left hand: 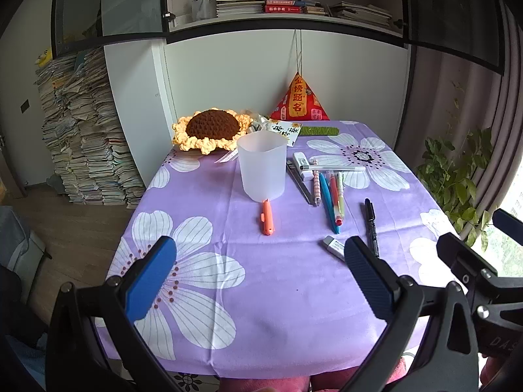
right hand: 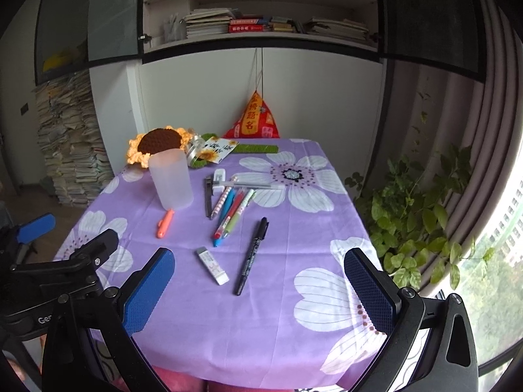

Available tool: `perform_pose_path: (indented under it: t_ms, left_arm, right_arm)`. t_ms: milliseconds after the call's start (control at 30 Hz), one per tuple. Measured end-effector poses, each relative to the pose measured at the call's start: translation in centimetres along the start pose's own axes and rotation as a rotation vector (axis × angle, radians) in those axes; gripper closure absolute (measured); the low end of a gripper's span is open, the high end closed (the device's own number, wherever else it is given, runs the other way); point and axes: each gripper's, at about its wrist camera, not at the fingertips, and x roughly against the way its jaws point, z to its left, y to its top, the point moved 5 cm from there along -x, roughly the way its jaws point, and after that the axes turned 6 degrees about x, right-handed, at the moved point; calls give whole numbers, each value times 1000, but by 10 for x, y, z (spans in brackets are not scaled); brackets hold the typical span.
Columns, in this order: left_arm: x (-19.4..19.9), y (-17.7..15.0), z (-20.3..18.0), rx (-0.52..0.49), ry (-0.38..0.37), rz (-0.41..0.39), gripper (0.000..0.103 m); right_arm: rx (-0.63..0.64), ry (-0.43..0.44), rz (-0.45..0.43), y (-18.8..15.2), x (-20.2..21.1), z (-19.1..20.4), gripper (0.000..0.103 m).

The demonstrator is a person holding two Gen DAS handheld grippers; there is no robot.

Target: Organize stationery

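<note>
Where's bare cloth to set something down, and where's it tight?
Free: near strip of tablecloth below eraser and black marker; left part beside orange pen. Crowded: pen cluster right of translucent cup.

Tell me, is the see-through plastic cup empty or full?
Empty. The upright frosted plastic cup shows nothing inside through its walls; the pens lie on the purple flowered tablecloth beside it.

Soft daylight from window (right hand: 503, 228) at right, blown out there. Faint shadows on cloth (right hand: 281, 294). Heavy fisheye bending, dark vignetted corners. Sharp mid-frame.
</note>
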Motion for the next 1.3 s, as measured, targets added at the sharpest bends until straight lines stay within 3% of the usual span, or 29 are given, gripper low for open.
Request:
perform_pose_path:
  t_ms: [200,433,667,1300]
  left_arm:
    - [-2,1,1,7,-13,5,1]
    - [-3,1,-2,-17,-12,-11,1]
    - [2,4,-1,-16,-13,-46,1]
    - [-9,-1,-7,-41,-47,38,5]
  right_arm:
    - [-37,4,15,-1,-5,-6,0]
    - [-20,-32,-40,4,1,-4,0]
    - [-18,-16,-66,7,4,-3,0]
    - [-28,-8,-55,8,1,-6,0]
